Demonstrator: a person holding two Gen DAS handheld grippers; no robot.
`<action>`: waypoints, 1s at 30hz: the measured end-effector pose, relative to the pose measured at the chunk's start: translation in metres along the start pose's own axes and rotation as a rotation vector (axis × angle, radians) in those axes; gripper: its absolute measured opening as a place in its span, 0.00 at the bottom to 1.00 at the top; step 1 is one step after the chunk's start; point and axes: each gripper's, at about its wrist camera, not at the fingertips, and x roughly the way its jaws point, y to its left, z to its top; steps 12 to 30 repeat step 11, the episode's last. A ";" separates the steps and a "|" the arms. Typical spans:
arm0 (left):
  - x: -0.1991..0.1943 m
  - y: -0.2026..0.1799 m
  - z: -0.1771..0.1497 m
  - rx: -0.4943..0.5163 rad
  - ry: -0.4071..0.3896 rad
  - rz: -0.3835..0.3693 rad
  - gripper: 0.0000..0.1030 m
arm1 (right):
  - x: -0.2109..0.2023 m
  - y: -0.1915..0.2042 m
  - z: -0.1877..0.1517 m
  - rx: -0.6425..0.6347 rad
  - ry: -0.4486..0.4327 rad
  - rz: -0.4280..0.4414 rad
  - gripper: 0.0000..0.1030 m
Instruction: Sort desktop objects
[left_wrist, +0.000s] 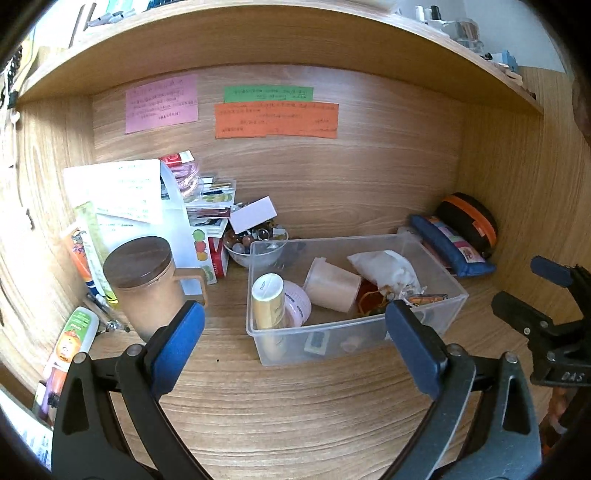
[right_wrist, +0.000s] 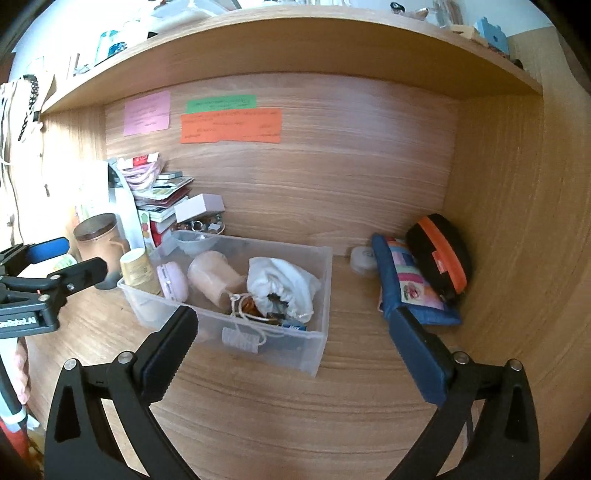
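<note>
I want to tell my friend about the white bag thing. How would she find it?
Look for the clear plastic box in the middle of the wooden desk. Inside it, on the right beside the peach cup lying on its side, sits the white drawstring bag. It is the only soft, crumpled cloth thing in there.

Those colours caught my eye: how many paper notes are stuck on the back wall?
3: a pink note at left, a green note right of it, an orange note just beneath the green.
</note>
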 end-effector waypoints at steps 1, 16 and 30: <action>-0.001 -0.002 -0.001 0.003 -0.003 0.006 0.97 | -0.002 0.001 -0.001 0.003 -0.006 0.001 1.00; -0.001 -0.021 -0.008 0.022 0.001 -0.006 0.97 | -0.008 0.001 -0.006 0.032 -0.027 0.016 1.00; -0.001 -0.021 -0.008 0.022 0.001 -0.006 0.97 | -0.008 0.001 -0.006 0.032 -0.027 0.016 1.00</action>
